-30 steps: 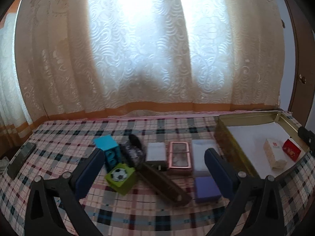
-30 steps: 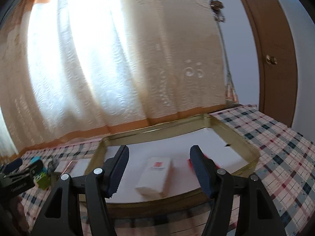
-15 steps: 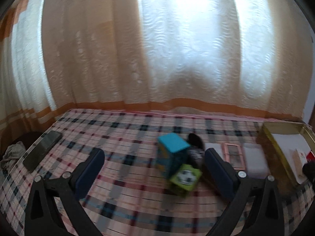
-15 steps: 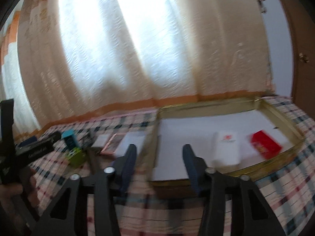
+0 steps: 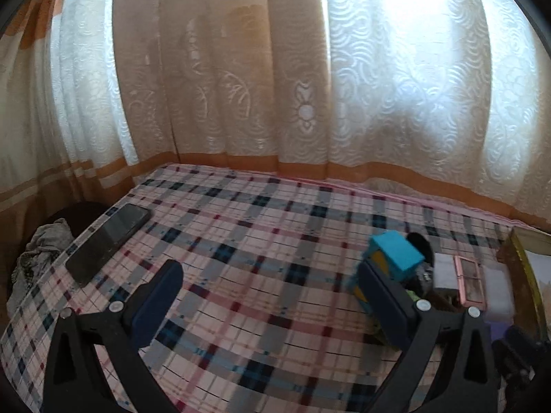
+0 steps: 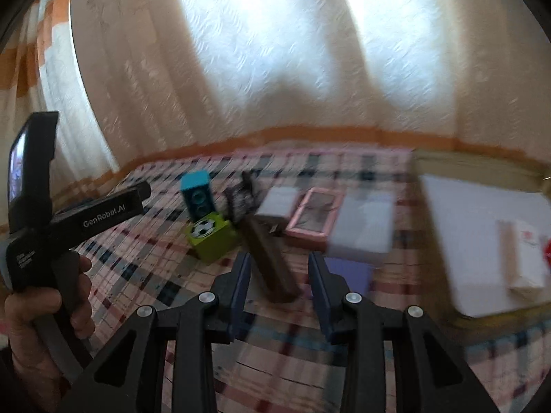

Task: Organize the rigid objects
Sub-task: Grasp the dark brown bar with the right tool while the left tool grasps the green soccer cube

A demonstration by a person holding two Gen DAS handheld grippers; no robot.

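Observation:
Small boxes lie clustered on the plaid cloth: a blue box, a green football box, a long brown box, a pink-framed box, white boxes and a purple one. My right gripper is open and empty, its jaws either side of the brown box's near end, above the cloth. My left gripper is open and empty over bare cloth, left of the blue box. The left gripper's body shows in the right wrist view.
A gold-rimmed tray with a white liner holds a white carton and a red item at the right. A black phone lies at the cloth's left edge. Curtains hang close behind the surface.
My left gripper has swung left, away from the box cluster. My right gripper has swung left from the tray to the boxes and narrowed its opening.

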